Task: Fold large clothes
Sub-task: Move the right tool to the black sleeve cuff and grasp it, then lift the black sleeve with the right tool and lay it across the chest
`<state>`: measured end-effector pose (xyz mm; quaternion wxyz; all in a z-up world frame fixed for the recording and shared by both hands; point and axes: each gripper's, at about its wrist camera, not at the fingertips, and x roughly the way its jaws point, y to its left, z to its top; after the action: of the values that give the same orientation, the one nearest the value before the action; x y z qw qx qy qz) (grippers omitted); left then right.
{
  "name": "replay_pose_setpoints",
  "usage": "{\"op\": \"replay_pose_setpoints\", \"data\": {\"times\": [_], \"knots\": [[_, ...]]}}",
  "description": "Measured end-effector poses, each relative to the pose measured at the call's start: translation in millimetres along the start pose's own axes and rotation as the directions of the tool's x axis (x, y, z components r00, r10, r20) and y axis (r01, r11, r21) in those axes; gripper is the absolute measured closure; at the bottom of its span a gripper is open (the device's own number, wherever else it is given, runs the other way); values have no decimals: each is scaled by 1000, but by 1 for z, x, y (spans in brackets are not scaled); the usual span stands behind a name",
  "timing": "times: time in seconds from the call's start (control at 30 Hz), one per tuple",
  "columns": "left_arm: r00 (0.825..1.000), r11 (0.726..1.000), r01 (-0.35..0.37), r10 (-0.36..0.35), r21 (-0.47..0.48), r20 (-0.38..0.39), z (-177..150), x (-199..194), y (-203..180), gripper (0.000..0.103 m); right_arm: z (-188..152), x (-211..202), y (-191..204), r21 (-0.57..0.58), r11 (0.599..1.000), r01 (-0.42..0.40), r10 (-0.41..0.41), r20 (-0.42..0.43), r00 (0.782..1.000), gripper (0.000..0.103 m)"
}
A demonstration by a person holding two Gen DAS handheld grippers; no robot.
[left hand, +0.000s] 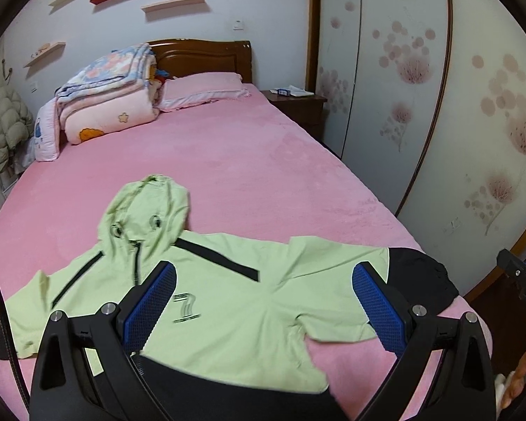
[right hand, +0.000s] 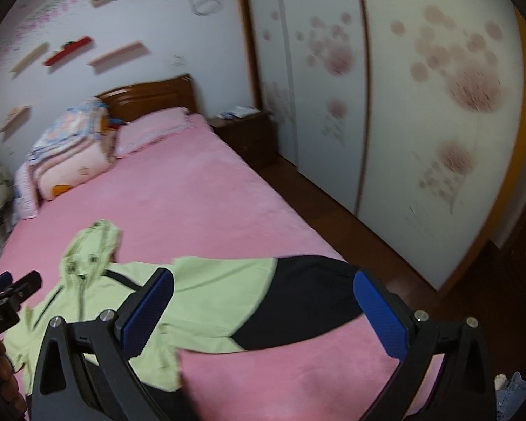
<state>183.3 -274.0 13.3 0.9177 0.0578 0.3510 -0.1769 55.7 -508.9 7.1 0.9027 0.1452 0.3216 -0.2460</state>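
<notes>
both grippers — left gripper [left hand: 263, 308], right gripper [right hand: 263, 312] — hover wide apart-jawed, holding nothing; each should pinch a sleeve cuff of the green hoodie [left hand: 228, 280] squarely — avoiding the bedsheet [left hand: 228, 161].

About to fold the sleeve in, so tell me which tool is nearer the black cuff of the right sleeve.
Right. The right tool hangs open just above the black cuff. The left tool hangs open over the hoodie's chest, with the cuff off to its right.
</notes>
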Motion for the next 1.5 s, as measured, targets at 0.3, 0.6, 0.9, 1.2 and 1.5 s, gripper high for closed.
{"op": "replay_pose_setpoints", "data": {"times": [0.3,0.6,0.9,1.2,1.5], "knots": [[997,998,66,-66,1,-32,-25,91,-58,3,-23,79,-93,223,967,122,-89,-149,985,5],[992,995,93,-89,38,-94,-51,143,-89,3,-79,163,-137,382,913,145,-13,-328,945,16],[984,992,126,-122,27,-133,-54,148,-83,3,-91,212,-128,400,906,138,18,-361,933,48],[988,996,93,-95,-17,-120,-47,115,-31,3,-45,141,-73,285,958,-38,69,-102,992,96],[993,989,-2,-16,-146,-118,-52,63,88,3,-18,42,113,-110,920,-375,380,26,925,96]]}}
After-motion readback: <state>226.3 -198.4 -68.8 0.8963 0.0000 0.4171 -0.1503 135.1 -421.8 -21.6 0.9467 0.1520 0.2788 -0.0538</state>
